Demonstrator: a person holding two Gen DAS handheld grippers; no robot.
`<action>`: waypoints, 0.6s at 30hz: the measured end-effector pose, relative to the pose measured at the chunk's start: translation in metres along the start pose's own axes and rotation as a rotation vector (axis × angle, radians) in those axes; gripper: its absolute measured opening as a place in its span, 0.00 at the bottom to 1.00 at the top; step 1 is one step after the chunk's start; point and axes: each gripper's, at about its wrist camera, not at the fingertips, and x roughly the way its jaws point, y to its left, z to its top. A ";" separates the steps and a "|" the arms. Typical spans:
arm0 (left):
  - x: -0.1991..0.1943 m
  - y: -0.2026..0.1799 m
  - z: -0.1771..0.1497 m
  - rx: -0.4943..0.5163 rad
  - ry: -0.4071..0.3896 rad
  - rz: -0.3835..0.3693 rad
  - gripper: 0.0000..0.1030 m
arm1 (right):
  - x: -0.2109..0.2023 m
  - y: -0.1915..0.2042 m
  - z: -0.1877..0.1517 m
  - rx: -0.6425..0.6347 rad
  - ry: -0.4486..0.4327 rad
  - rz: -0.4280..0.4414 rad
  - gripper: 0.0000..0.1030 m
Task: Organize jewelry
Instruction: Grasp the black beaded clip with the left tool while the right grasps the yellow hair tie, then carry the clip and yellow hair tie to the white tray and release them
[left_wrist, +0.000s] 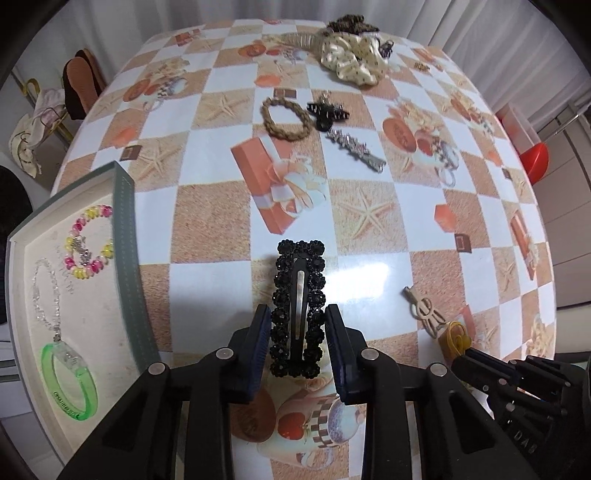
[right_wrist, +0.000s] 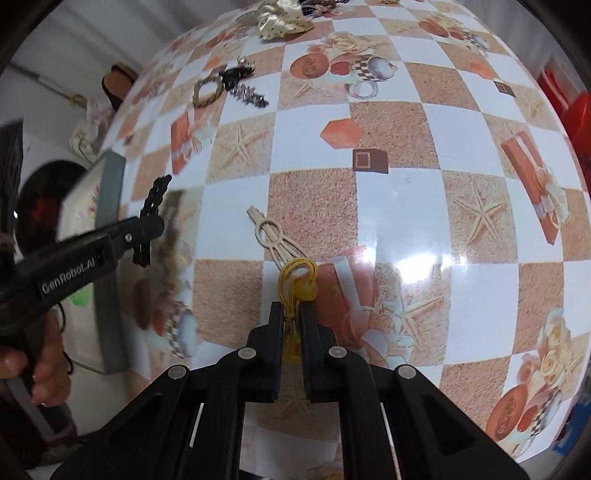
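The checkered, picture-printed surface carries a grey-rimmed cream tray at the near left. The left claw is clamped on a black beaded rectangular snap hair clip, just right of the tray. The right claw pinches a yellow elastic hair tie with bead, touching a beige wooden clip.

Checkered table, tray, scrunchie, clips
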 end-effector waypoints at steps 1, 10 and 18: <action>0.001 0.003 -0.001 -0.002 -0.005 -0.002 0.35 | -0.002 0.000 0.001 0.010 0.000 0.013 0.09; -0.024 0.019 -0.002 -0.056 -0.059 -0.013 0.35 | -0.014 0.017 0.015 0.024 -0.011 0.056 0.09; -0.049 0.056 -0.017 -0.140 -0.099 0.016 0.35 | -0.017 0.062 0.044 -0.048 -0.040 0.111 0.09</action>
